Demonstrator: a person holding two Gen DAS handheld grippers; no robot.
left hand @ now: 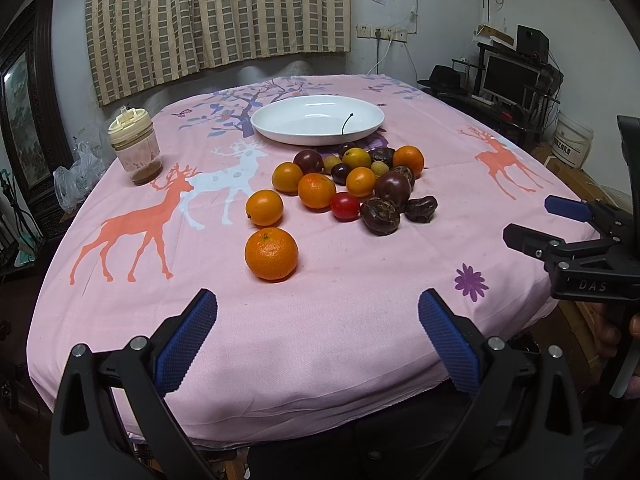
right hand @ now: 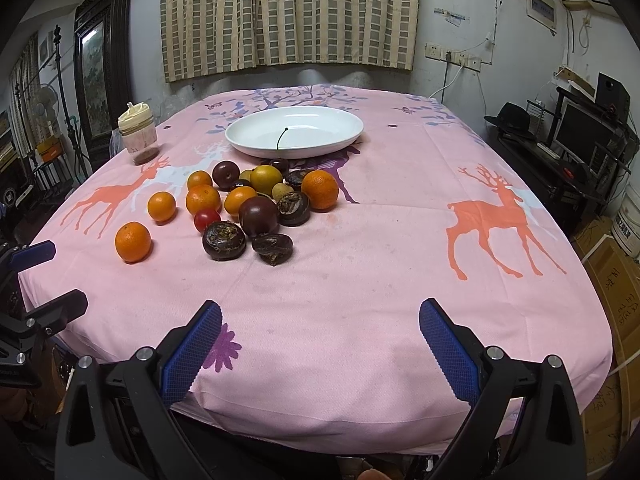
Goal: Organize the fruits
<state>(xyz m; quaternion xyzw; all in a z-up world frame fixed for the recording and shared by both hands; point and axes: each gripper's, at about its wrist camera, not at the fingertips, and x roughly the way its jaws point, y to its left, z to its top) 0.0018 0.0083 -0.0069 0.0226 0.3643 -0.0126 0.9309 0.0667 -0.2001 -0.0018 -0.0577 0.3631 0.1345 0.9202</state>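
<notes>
Holding both tongs — left [left hand: 318, 312] and right [right hand: 320, 322] — apart and empty at bottom frame, we see the white plate [left hand: 280, 130] holding only a stem [left hand: 347, 122]; fruits [left hand: 316, 190] cluster mid-worktop below it.

Soft pink cloth [left hand: 340, 320] with a fine weave over the table. Shiny smooth white plate [left hand: 280, 128]. Bumpy, slightly shiny orange peel [left hand: 271, 254]. Rough dark chestnuts [right hand: 223, 241]. Bumpy blue rubber pads [right hand: 192, 354] on matt black plastic.
</notes>
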